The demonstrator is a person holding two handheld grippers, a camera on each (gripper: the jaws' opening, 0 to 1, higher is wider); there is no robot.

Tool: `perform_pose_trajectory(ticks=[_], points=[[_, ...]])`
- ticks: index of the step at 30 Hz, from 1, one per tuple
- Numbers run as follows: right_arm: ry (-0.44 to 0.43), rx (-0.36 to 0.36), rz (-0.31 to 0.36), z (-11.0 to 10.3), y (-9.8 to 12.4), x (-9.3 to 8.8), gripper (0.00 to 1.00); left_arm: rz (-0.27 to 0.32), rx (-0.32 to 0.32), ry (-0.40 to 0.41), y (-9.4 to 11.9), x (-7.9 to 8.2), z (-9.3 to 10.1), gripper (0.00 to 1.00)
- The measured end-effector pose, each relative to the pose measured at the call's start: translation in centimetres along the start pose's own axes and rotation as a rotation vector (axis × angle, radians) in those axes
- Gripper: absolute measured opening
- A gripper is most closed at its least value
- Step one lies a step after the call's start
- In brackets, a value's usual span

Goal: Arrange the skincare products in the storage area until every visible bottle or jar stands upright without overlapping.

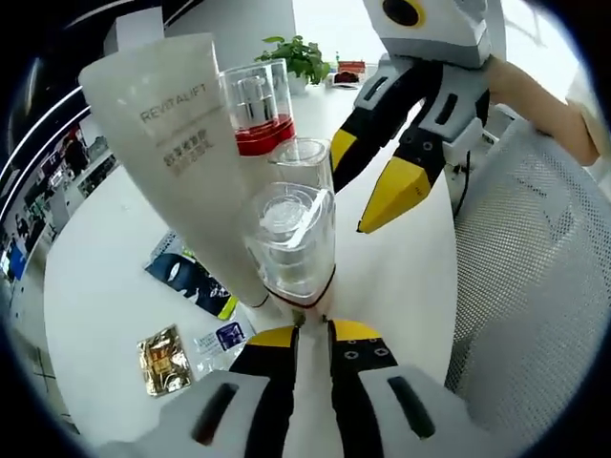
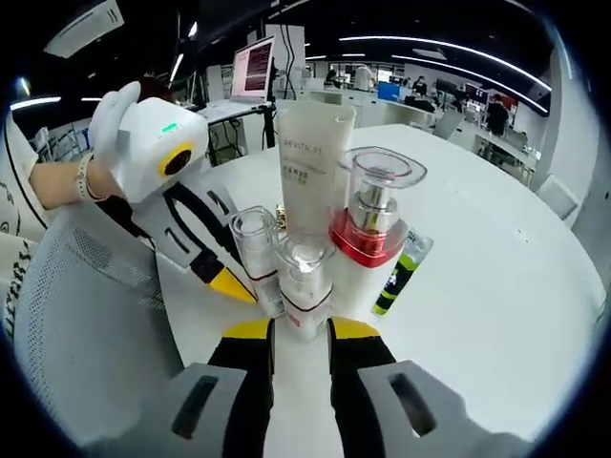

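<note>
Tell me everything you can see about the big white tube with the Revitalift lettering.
The white tube is a frosted, matte plastic squeeze tube, wide and flat at its crimped top end and narrowing downward. REVITALIFT is printed in grey across its upper part, with smaller lines of text below. It stands upright, cap end down, on the white round table, directly behind a cluster of clear-capped bottles that hide its base. Whether it touches them cannot be told.
</note>
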State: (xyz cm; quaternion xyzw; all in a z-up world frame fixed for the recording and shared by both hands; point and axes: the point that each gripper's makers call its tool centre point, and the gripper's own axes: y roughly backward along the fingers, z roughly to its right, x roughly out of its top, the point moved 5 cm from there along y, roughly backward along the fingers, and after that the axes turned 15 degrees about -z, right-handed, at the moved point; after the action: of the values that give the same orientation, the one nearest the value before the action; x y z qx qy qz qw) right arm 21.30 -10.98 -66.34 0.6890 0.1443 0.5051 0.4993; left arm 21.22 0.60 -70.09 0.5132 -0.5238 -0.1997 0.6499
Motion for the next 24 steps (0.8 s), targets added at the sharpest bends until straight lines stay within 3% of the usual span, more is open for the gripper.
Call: perform_pose_trajectory(ticks=[24], points=[[0.009, -0.014, -0.045, 0.0, -1.7, -0.3, 0.16, 0.009, 0.003, 0.051, -0.6, 1.0, -0.1, 0.06]])
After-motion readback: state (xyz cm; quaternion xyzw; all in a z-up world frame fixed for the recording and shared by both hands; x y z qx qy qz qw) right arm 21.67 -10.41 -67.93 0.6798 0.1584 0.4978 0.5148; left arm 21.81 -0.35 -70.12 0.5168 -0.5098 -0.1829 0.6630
